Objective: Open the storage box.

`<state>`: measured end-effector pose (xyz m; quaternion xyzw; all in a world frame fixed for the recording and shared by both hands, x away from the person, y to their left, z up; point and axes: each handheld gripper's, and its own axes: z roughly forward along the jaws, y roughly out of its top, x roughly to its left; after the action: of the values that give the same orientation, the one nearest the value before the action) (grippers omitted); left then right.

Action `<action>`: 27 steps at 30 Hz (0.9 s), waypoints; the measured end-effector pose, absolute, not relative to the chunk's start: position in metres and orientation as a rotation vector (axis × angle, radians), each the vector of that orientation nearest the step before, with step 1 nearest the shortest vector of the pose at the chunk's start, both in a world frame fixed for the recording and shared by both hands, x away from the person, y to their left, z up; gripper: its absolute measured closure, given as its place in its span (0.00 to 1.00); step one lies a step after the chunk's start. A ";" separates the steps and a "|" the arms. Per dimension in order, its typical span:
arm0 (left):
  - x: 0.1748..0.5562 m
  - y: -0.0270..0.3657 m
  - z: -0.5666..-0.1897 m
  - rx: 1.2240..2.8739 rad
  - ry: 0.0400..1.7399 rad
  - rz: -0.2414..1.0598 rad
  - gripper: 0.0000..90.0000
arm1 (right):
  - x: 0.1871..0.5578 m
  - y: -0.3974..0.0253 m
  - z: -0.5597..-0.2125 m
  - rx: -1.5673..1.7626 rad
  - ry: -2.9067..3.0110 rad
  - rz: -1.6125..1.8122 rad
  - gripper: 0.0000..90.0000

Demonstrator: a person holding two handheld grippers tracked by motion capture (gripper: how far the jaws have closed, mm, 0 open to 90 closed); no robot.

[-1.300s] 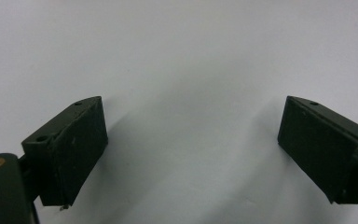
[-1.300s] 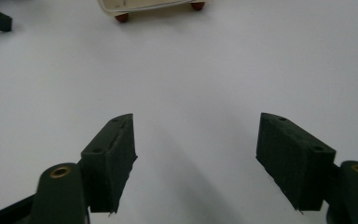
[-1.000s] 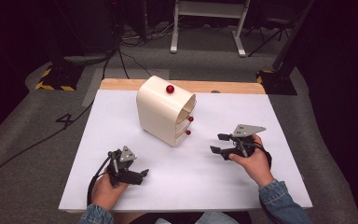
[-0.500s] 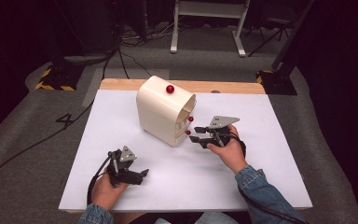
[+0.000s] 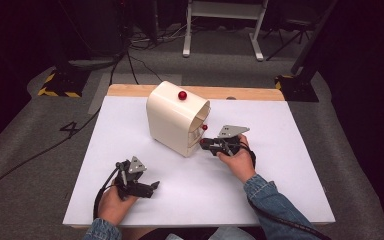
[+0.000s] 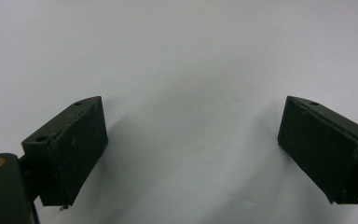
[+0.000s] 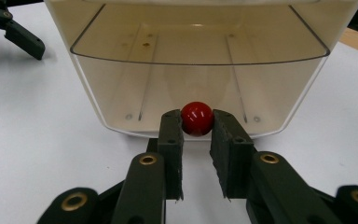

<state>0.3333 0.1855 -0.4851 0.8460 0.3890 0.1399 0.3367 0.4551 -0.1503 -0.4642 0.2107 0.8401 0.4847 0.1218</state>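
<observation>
Right gripper (image 7: pixel 196 123): jaws nearly closed, pinching the red knob (image 7: pixel 197 118) on the lowest drawer front (image 7: pixel 200 65) of the cream drawer unit (image 5: pixel 176 117).
Red knob: right between the right gripper's fingertips.
Left gripper (image 6: pixel 191 140): jaws spread wide, holding nothing, low over the white tabletop (image 6: pixel 191 56), well apart from the drawer unit.
</observation>
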 end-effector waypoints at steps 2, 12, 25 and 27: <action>0.333 0.186 -0.485 2.205 1.014 0.365 0.09 | 0.455 -0.150 -0.464 0.614 2.452 1.417 0.83; 0.333 0.186 -0.485 2.210 1.010 0.369 0.09 | 0.445 -0.165 -0.454 0.614 2.438 1.422 0.83; 0.333 0.186 -0.485 2.206 1.014 0.365 0.09 | 0.417 -0.206 -0.449 0.631 2.445 1.408 0.83; 0.333 0.186 -0.485 2.209 1.012 0.368 0.09 | 0.413 -0.212 -0.449 0.635 2.448 1.407 0.83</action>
<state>0.3334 0.1857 -0.4849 0.8469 0.3878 0.1410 0.3355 0.4134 -0.2123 -0.4495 0.2179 0.8394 0.4824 0.1236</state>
